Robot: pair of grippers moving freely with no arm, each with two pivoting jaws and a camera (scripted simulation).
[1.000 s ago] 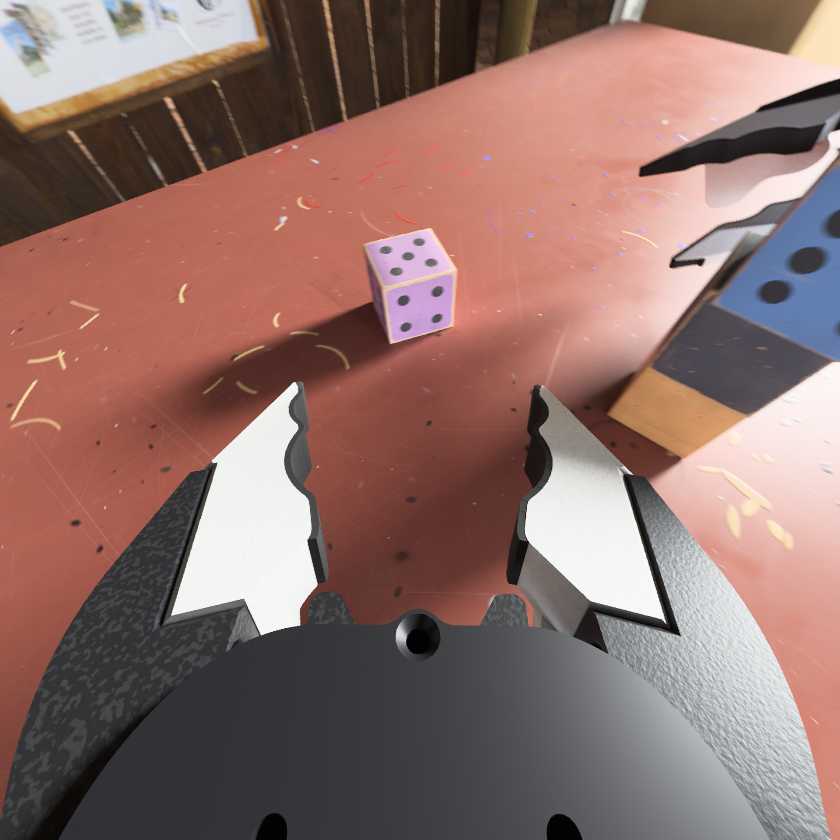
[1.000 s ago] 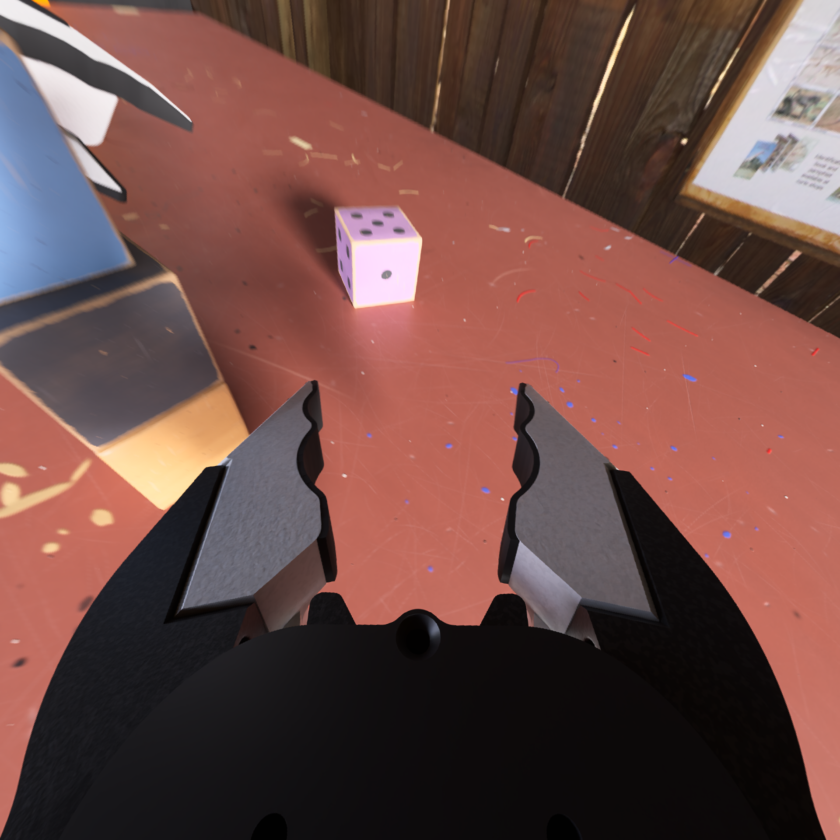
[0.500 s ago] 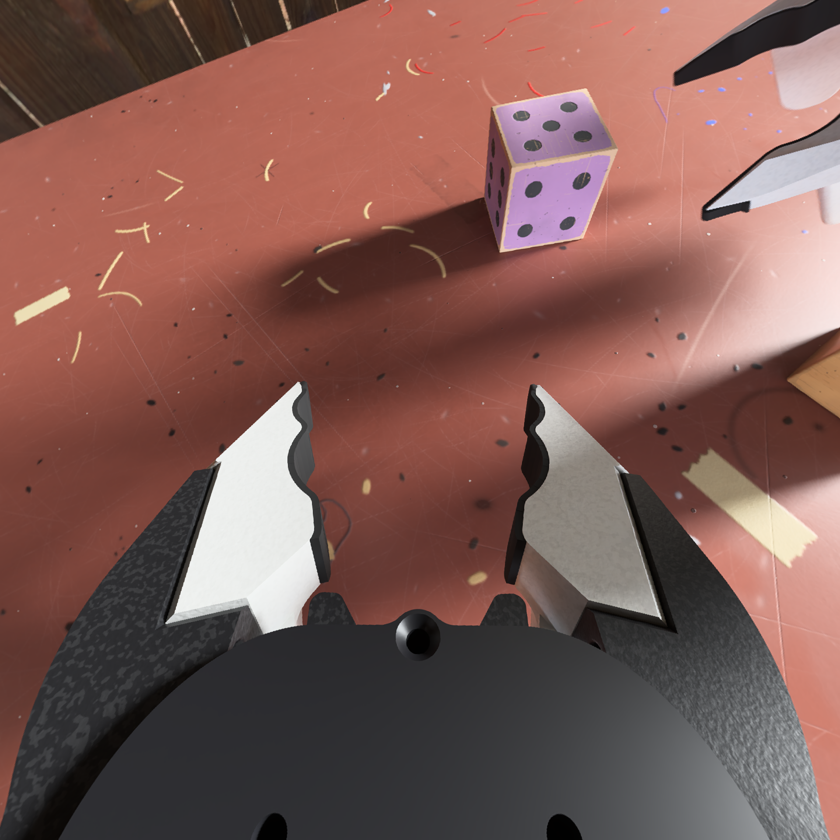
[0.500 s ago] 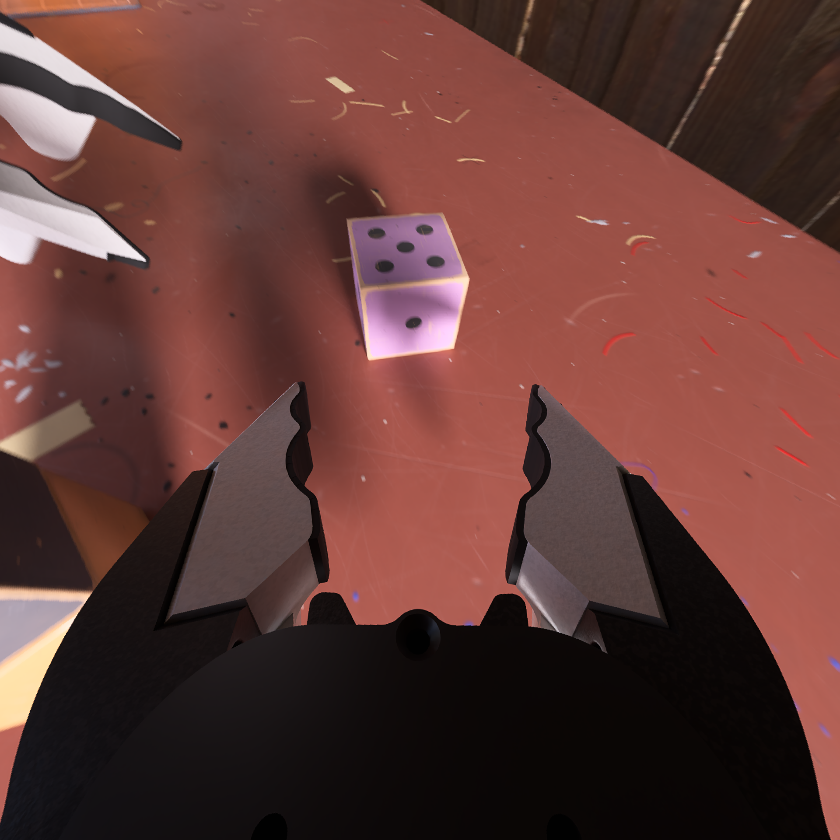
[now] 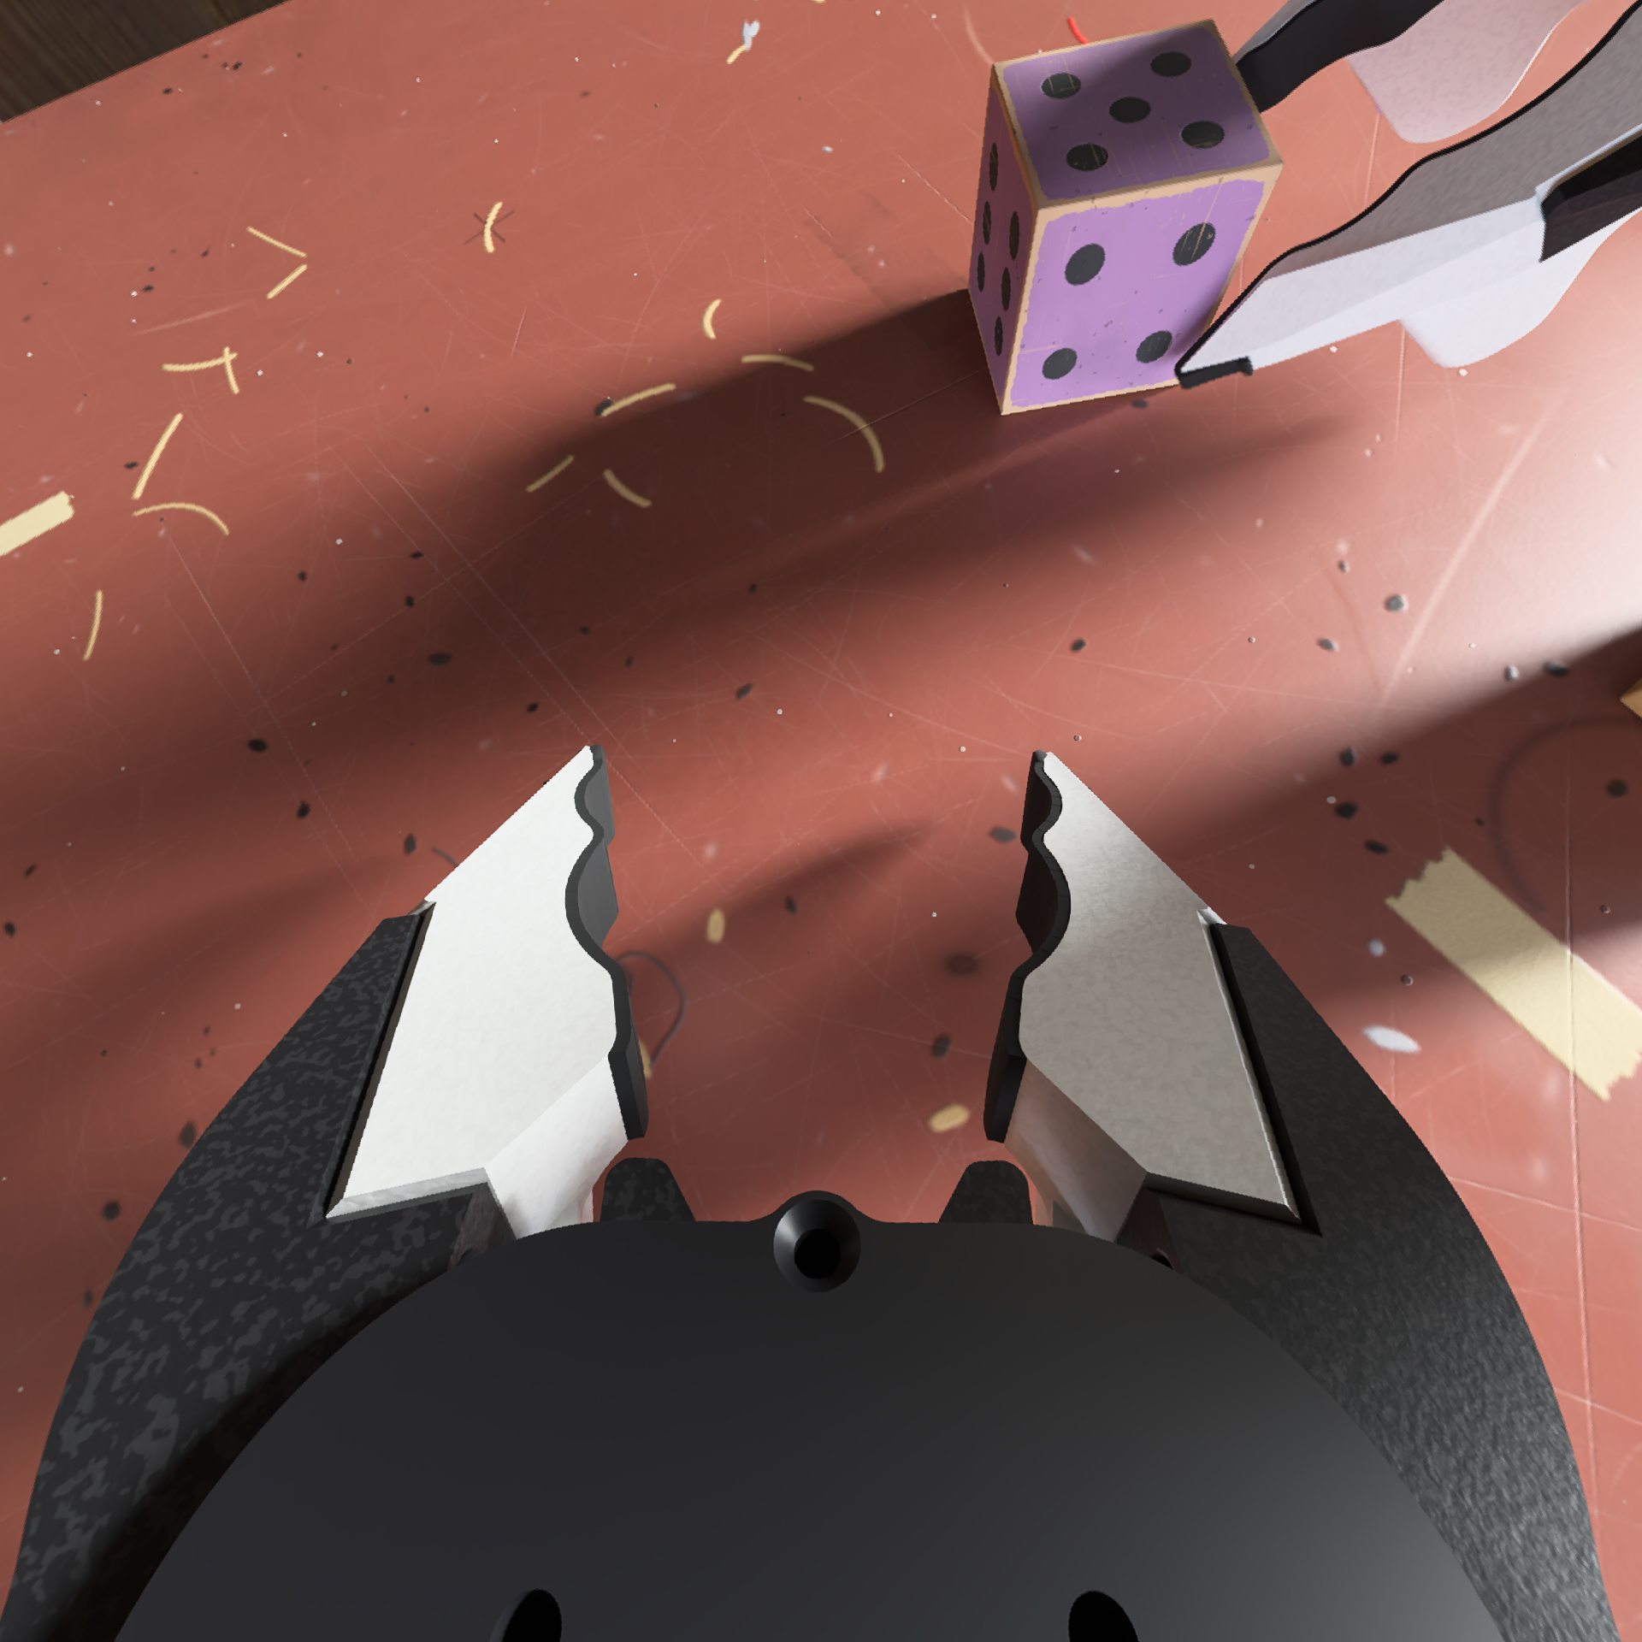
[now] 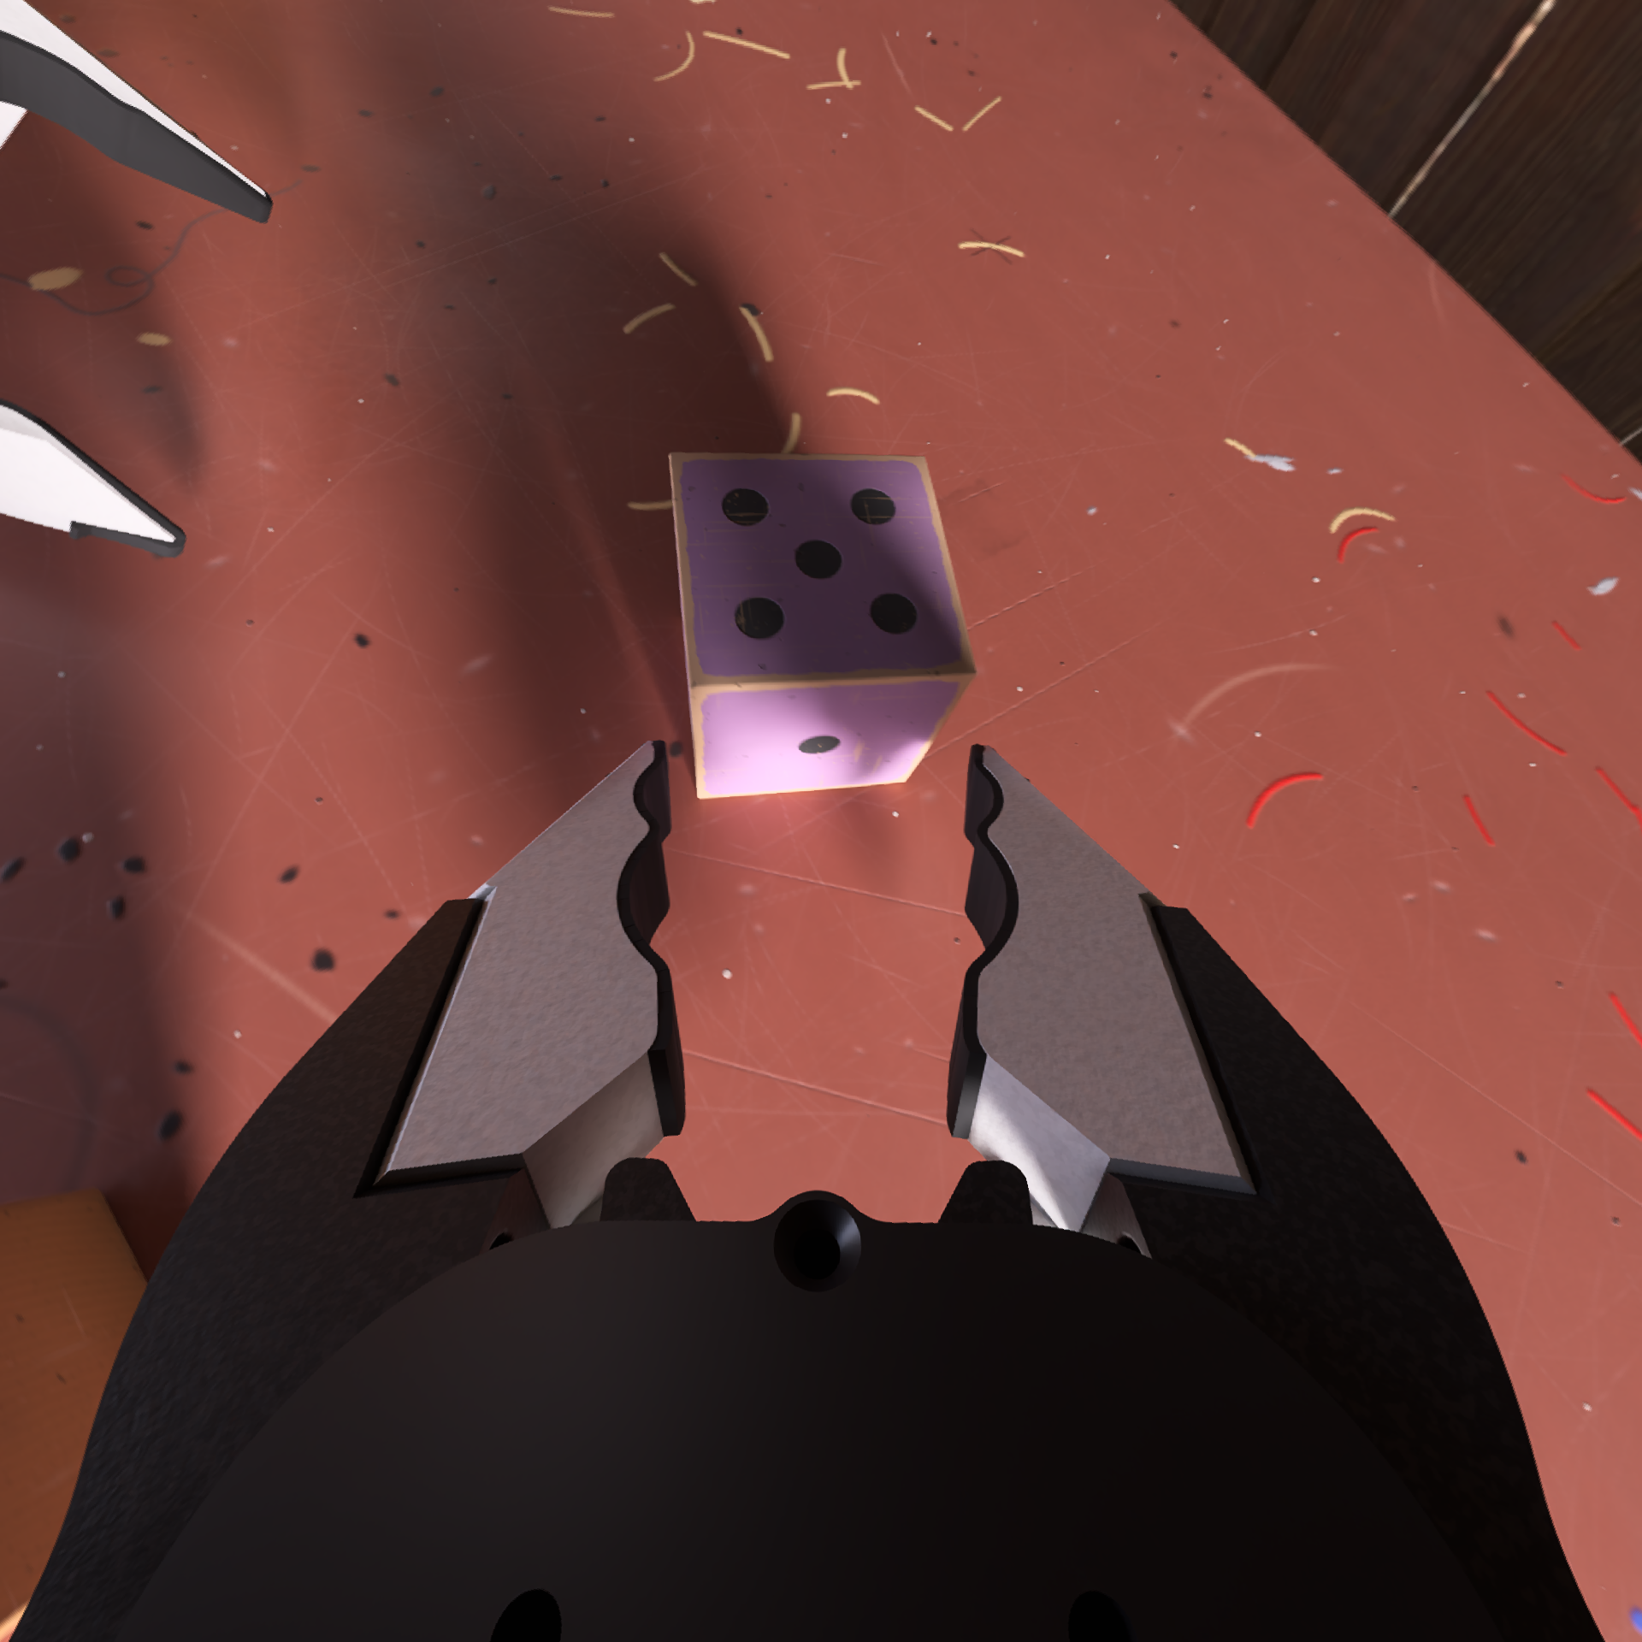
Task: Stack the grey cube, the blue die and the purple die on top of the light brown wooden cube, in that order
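Note:
The purple die (image 6: 822,622) stands on the red table (image 6: 1155,888) with its five-dot face up. My right gripper (image 6: 816,751) is open and empty, its fingertips just short of the die's near face, one on each side. In the left wrist view the die (image 5: 1121,218) is at the top right, with the right gripper's fingers (image 5: 1386,275) next to it. My left gripper (image 5: 816,755) is open and empty above bare table, well away from the die. A corner of the light brown wooden cube (image 6: 62,1315) shows at the lower left; the grey cube and blue die are out of view.
The left gripper's fingertips (image 6: 115,524) show at the right wrist view's left edge. A dark wooden plank wall (image 6: 1510,133) runs behind the table's far edge. Strips of tape (image 5: 1510,968), wood shavings and paint specks lie flat on the table.
My right gripper has moved forward and down to the purple die, which now sits just beyond its fingertips. My left gripper has drawn away from the stack, which has left both views.

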